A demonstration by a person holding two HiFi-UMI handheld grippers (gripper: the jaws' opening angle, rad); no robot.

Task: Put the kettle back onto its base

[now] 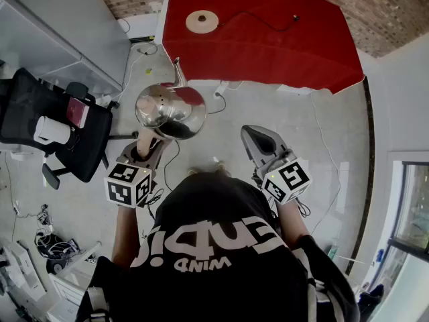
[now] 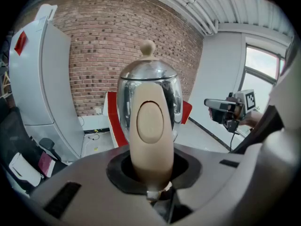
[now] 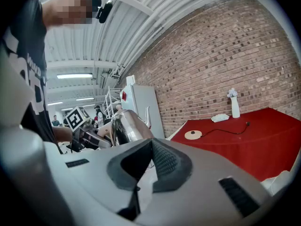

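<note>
Transport step in hand. The left gripper [image 1: 149,141] pinches the beige handle [image 2: 150,126] of the shiny steel kettle [image 1: 169,109], which is held aloft over the floor, near side of the red table [image 1: 281,45]. The right gripper [image 1: 255,138] has its jaws pressed together, empty. The next move calls for carrying the kettle farther and seating it squarely on the round beige base [image 1: 202,21], far left on the table.

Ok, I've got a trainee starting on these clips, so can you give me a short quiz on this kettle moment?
1. Which tool holds the kettle, and by which part?
2. Where is the base? A: on the red table. B: on the floor. C: on the office chair.
3. True or false: the right tool has nothing between its jaws.
Key: 1. The left tool, by the handle. 2. A. 3. True.
</note>
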